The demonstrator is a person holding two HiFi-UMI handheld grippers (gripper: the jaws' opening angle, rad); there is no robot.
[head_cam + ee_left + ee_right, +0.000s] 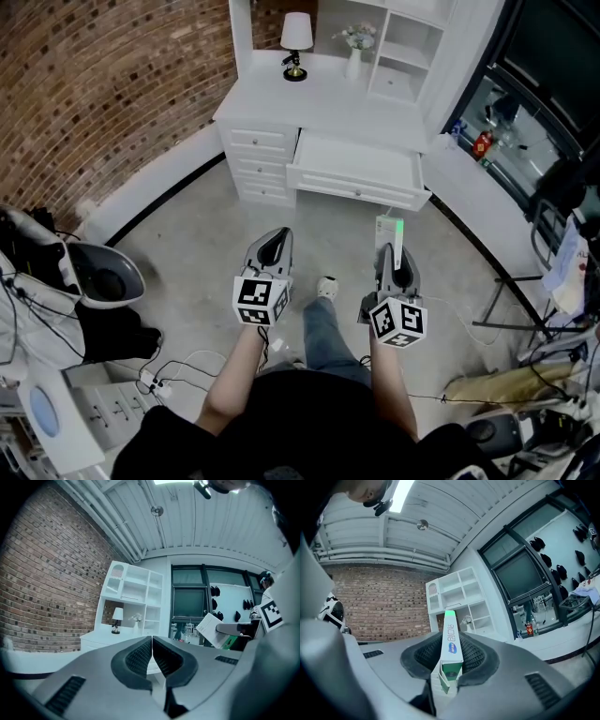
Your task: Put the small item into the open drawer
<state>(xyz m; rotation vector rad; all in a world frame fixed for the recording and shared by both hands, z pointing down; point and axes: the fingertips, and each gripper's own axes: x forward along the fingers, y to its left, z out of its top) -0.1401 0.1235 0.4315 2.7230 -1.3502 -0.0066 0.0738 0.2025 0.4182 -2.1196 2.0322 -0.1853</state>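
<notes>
There are two tools, each with one marker cube at its rear. The right tool point(392, 249) is clamped on a single narrow white-and-green box point(451, 639), which stands upright between the ribbed pads with its green end pointing away. The left tool point(153, 649) has its jaws pressed together with nothing between them. Both hang side by side over the concrete floor point(187, 244), short of the front edge of the white counter point(319, 103). The box is therefore outside the one open drawer point(356, 169), which juts from the middle of the counter's front. Three closed small drawers point(258, 164) are stacked at the counter's left front corner. On the top, toward the back edge, stand one lamp point(296, 42) and one vase of flowers point(354, 52). One shoe point(326, 287) of the person shows between the tools. The box's lower end is buried between the pads, and its print is too small to read. From the head view only its tip shows beyond the right tool. The shelf unit above the counter is cut off at the top.
</notes>
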